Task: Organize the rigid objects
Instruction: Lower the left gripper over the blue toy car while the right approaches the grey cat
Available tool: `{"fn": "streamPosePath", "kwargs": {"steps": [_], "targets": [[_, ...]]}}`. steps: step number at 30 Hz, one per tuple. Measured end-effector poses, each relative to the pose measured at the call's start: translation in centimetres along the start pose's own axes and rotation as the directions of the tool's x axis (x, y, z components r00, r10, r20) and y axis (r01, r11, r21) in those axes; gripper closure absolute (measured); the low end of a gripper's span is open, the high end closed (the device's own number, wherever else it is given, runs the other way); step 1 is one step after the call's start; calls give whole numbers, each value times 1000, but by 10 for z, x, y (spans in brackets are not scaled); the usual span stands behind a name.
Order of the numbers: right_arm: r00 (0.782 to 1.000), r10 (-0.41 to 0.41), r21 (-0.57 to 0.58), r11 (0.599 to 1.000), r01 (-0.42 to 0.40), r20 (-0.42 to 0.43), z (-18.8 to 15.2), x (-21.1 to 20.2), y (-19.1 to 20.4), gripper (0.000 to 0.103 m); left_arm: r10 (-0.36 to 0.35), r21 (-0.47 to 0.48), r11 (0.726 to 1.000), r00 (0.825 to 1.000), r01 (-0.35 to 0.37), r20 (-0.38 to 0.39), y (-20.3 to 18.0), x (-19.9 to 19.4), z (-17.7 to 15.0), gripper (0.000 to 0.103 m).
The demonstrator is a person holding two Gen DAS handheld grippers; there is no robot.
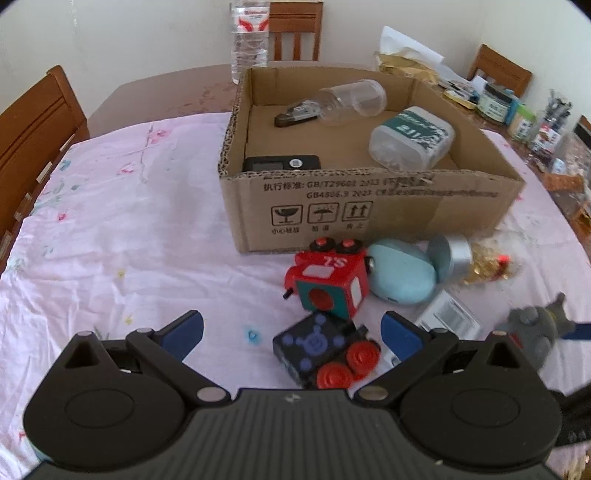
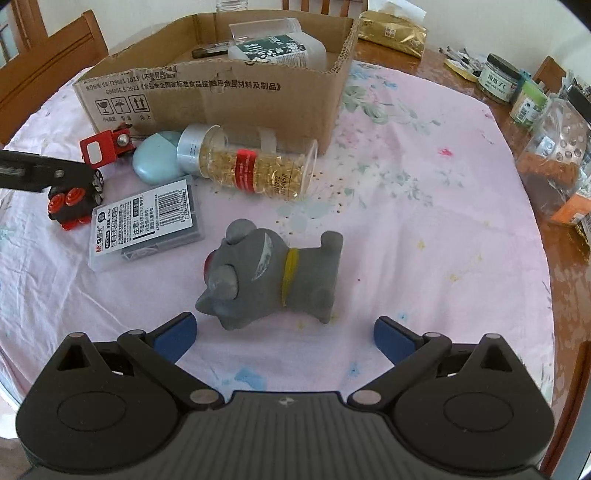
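An open cardboard box (image 1: 369, 206) (image 2: 236, 92) stands on the pink cloth and holds a clear bottle (image 1: 351, 101), a white tub (image 1: 412, 138), a dark tool (image 1: 295, 114) and a black device (image 1: 280, 163). In front of it lie a red toy train (image 1: 328, 277), a black toy train (image 1: 325, 349), a pale blue case (image 1: 402, 273), a capsule bottle (image 2: 247, 162), a clear staples box (image 2: 146, 223) and a grey toy dog (image 2: 266, 275). My left gripper (image 1: 291, 334) is open around the black train. My right gripper (image 2: 284, 334) is open just short of the dog.
Wooden chairs (image 1: 33, 125) ring the table. A water bottle (image 1: 249, 37) stands behind the box. Jars and packets (image 2: 535, 99) crowd the right edge, and a gold bag (image 2: 395, 31) lies at the back. Bare pink cloth (image 1: 129, 221) spreads to the left.
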State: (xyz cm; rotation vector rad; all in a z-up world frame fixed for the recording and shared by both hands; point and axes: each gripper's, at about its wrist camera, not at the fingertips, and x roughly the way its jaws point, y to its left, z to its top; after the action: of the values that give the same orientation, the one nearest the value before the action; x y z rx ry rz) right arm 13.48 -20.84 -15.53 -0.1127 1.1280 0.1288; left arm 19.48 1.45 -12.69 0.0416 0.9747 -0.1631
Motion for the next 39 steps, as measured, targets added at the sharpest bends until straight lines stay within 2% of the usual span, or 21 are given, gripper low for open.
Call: {"fn": "streamPosePath", "kwargs": {"steps": [8,16,19,25,32,35,36,39], "targets": [[1000,2,-6,1000,-2,24,-2,-1,0,0,14,-36,999,999,-15,-34,8,6,-10,1],[1000,-5,5,1000,5,21,-1,0,1,0,83,-1,997,993,-83,-80,34,1,-30,1],[999,-8,10,1000,7,33,-3,0,1,0,42,5,999,997,-42,-70,39,2,-33,1],[999,-12,16,1000,11,45,-4,-1,1,0,-14,89,996,999,19,-48,34,9,-26,1],[999,-19,27,999,18,50,-5,-2,2,0,-88,228,970,996,89,-16,23,2,-20,1],[998,-23,33,999,21,55,-6,-2,2,0,-96,284,954,995,99,-25,20,4,-17,13],[998,-25,36,999,22,59,-6,-2,2,0,-103,296,949,994,109,-35,20,5,-16,25],[997,-31,45,999,28,65,-8,-3,3,0,-135,297,944,989,144,-53,24,7,-13,29]]}}
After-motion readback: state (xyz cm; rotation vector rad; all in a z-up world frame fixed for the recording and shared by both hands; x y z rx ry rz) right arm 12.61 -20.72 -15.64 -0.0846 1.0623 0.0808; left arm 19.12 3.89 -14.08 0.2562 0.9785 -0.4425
